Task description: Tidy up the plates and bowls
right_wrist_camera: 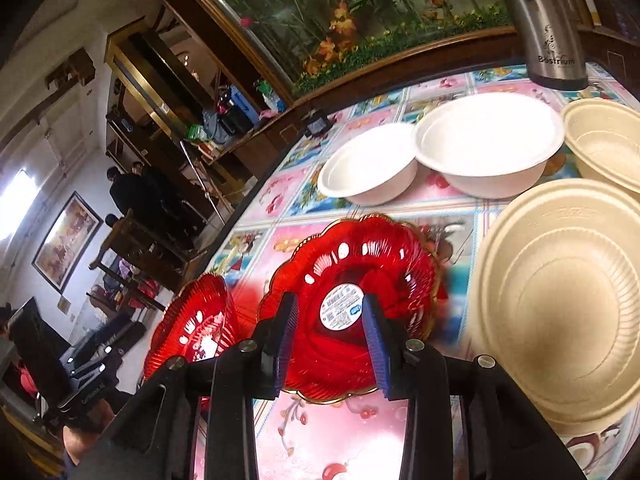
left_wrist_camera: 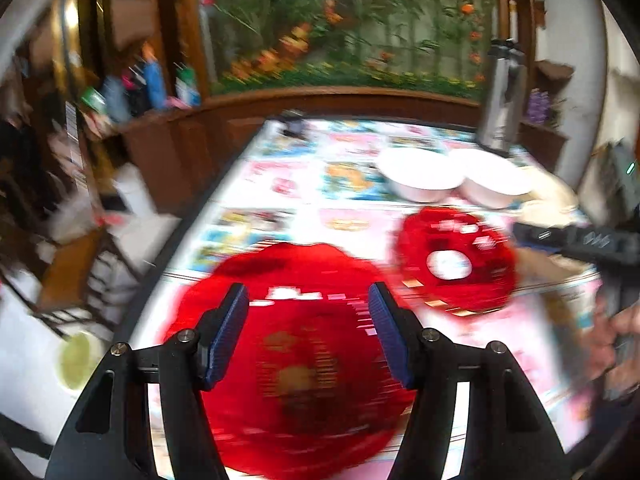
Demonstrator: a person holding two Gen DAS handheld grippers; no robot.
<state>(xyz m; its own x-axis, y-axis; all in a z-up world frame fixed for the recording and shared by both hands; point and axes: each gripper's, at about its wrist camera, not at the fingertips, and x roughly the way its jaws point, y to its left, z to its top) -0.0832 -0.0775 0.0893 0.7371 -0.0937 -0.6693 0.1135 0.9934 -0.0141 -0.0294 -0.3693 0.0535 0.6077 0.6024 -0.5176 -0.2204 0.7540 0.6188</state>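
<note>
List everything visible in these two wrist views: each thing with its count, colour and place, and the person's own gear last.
red plates: two, translucent red; one with a round white label lies near the right gripper, the other at the table's left edge, blurred, beyond the left gripper
white bowls: two, white, side by side at the table's far side, second one to its right
beige bowls: two, cream; one near right, one behind it
flask: one, steel, far right corner
tablecloth: one, pink and blue pictures, covers the table
flower mural: one, green with orange and red, behind the table
left gripper: black with blue pads, open
right gripper: black with blue pads, open, nothing pressed
</note>
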